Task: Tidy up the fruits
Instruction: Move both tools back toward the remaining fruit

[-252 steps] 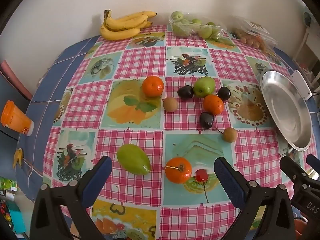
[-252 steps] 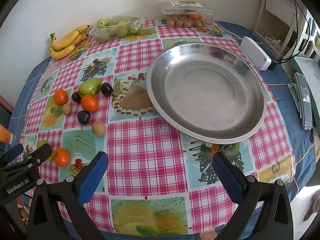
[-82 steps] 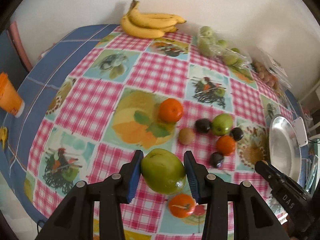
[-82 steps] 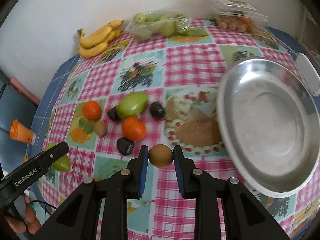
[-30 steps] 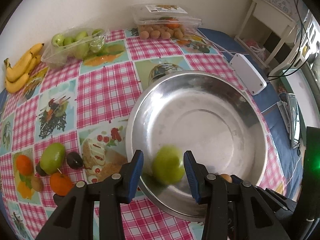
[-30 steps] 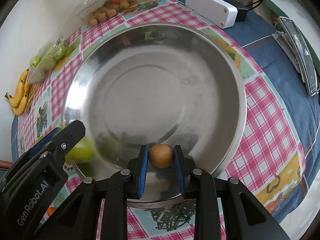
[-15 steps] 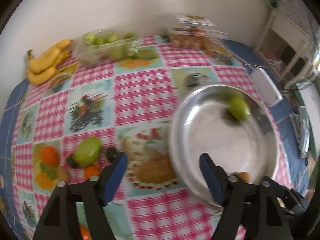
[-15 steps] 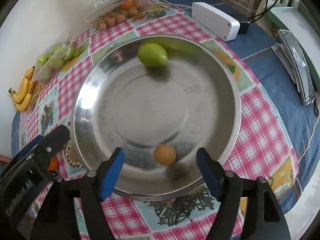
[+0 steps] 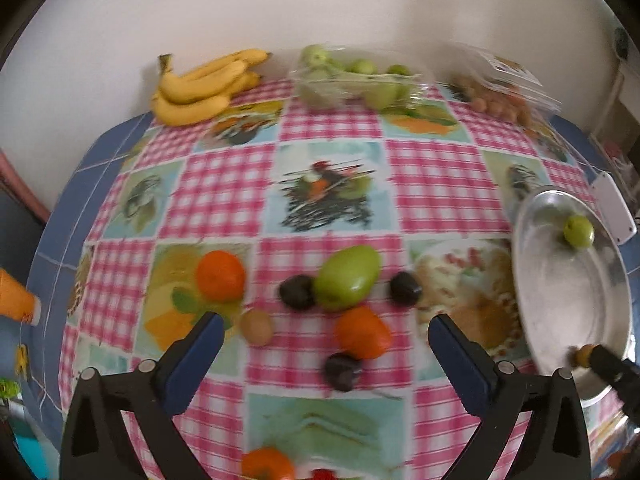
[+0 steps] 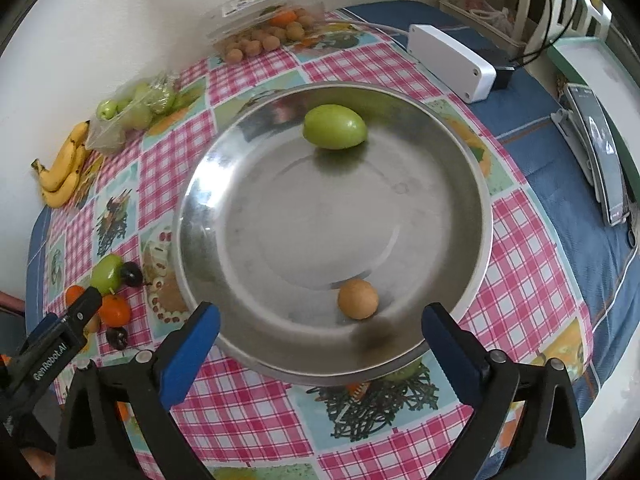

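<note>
A steel bowl [image 10: 476,184] holds a green mango [image 10: 334,126] at its far side and a small brown round fruit [image 10: 357,299] near its front. My right gripper [image 10: 320,340] is open and empty over the bowl's near rim. My left gripper [image 9: 322,350] is open and empty above loose fruit on the checked cloth: a green mango [image 9: 347,277], oranges [image 9: 220,275] [image 9: 362,338], dark plums [image 9: 297,293] [image 9: 405,289] [image 9: 342,371], a brown fruit [image 9: 256,327]. The bowl [image 9: 600,304] shows at the right in the left wrist view.
Bananas [image 9: 200,88], a bag of green fruit [image 9: 356,80] and a clear box of small brown fruit [image 10: 268,28] line the wall. A white box [image 10: 450,62] and a phone [image 10: 600,152] lie right of the bowl. An orange cup [image 9: 16,300] stands off the table's left edge.
Both grippers opened and let go of their fruit into the bowl. The left gripper has swung left, back over the loose fruit. The right gripper has drawn back a little.
</note>
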{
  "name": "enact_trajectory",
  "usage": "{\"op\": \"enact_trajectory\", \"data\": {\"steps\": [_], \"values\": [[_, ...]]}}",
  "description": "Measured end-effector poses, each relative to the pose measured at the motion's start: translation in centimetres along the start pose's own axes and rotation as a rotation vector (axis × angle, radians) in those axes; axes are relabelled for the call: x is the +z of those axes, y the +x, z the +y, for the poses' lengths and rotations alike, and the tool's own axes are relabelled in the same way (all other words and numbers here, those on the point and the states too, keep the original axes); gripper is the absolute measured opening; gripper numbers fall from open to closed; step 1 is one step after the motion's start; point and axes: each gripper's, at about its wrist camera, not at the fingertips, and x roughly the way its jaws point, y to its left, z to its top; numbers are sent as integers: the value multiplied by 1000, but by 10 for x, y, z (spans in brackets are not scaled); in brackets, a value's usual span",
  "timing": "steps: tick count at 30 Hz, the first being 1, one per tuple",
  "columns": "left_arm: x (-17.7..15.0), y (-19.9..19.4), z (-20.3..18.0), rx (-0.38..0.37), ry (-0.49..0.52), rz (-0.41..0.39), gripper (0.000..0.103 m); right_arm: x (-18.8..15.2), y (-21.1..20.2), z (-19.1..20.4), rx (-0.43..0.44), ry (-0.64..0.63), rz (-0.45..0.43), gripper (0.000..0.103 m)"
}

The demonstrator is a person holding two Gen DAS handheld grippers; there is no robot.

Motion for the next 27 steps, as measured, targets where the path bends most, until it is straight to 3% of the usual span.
{"op": "enact_trajectory", "data": {"steps": [7, 17, 27], "values": [[-19, 1, 37, 40, -36, 23, 103, -7, -1, 22, 19, -46, -5, 101], [-28, -9, 100, 86, -234, 56, 103, -25, 6, 79, 80, -164, 27, 101], [-43, -11, 121, 45, -294, 117, 103, -44, 10, 120, 135, -244, 74, 101]]}}
